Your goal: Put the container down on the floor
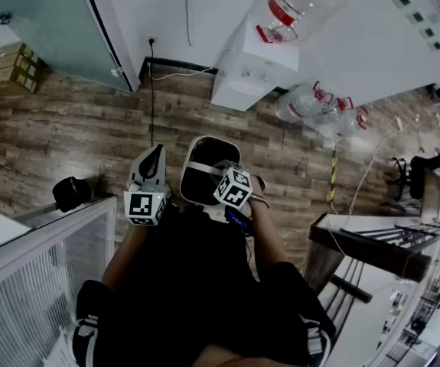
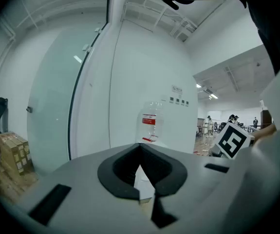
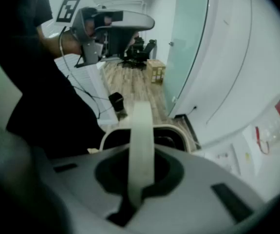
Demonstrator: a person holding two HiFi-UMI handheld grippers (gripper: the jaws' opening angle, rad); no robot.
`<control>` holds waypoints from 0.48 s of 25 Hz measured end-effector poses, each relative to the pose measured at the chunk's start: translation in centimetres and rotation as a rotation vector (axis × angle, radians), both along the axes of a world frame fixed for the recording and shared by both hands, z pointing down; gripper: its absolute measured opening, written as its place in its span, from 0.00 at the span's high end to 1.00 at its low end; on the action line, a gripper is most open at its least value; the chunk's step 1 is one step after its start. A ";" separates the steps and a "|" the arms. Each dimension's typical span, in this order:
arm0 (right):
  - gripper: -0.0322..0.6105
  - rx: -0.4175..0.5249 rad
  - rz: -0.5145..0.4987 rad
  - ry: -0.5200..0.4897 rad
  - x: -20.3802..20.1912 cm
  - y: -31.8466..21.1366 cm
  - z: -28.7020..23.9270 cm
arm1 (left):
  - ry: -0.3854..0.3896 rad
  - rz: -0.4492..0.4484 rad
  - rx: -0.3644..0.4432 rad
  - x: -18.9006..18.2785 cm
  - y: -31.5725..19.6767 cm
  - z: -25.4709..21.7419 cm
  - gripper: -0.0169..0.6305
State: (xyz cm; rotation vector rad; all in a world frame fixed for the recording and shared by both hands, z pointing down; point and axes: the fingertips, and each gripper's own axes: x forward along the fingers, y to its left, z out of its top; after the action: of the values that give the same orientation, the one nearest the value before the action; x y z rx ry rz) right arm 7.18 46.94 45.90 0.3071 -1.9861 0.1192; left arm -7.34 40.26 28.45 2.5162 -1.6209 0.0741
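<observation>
The container (image 1: 192, 150) is a white bin with a dark inside and a white strap handle (image 1: 204, 168) across its top. It hangs above the wooden floor (image 1: 74, 136), just in front of the person's dark-clothed body. My right gripper (image 1: 218, 176) is shut on the handle; in the right gripper view the handle (image 3: 142, 145) runs up between the jaws, with the bin's rim (image 3: 171, 128) beyond it. To the bin's left, my left gripper (image 1: 153, 157) points forward, shut and holding nothing. In the left gripper view, the left gripper (image 2: 140, 152) faces the white wall.
A white water dispenser (image 1: 250, 71) with a bottle (image 1: 300, 6) stands by the wall ahead. Empty bottles (image 1: 319, 105) lie to its right. Cardboard boxes (image 1: 9, 67) sit far left by a glass door (image 1: 44, 21). A desk (image 1: 373, 243) is on the right and a white table (image 1: 36, 266) on the left.
</observation>
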 end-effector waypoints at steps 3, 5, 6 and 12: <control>0.90 0.000 -0.007 0.000 -0.1 -0.2 0.1 | -0.007 -0.002 -0.001 -0.1 -0.1 0.6 0.93; 0.90 -0.003 -0.013 0.000 -0.1 -0.3 0.1 | 0.001 0.001 -0.010 -0.1 -0.2 0.7 0.93; 0.90 -0.005 -0.014 -0.001 -0.2 -0.4 0.0 | 0.005 0.002 -0.015 -0.1 -0.2 0.8 0.93; 0.90 -0.038 0.013 -0.025 -0.6 -0.9 -0.2 | 0.000 0.018 -0.002 -0.1 -0.7 0.5 0.93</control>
State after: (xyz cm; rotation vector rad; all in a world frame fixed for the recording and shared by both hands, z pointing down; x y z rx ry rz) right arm 6.58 46.07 45.68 0.2949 -2.0041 0.1691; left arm -7.40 39.60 28.96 2.5296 -1.5977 0.0773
